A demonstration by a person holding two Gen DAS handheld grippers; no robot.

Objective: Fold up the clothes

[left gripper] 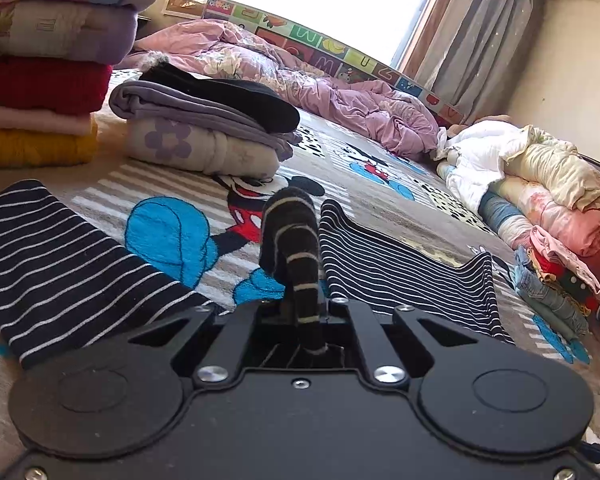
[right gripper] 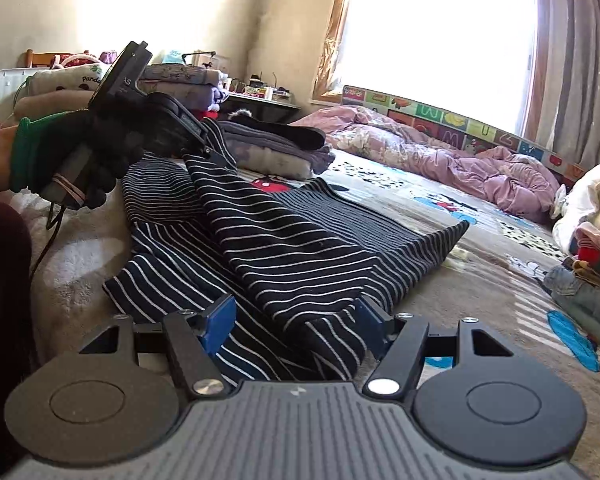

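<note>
Right wrist view: striped shirt (right gripper: pixel 300 240) is spread on the bed (right gripper: pixel 480 280), its long axis running ahead. Right gripper (right gripper: pixel 296 320) is held wide, straddling the near hem. Left gripper (right gripper: pixel 196 148) is clamped on the far end, lifted.

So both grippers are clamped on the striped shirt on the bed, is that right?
Only the left gripper is clamped on the striped shirt. The right wrist view shows the right gripper with its blue fingers open on either side of the shirt.

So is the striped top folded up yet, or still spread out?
Partly folded. The striped top lies mostly spread on the bed, one section lifted over it by the left gripper, shut on its edge.
</note>
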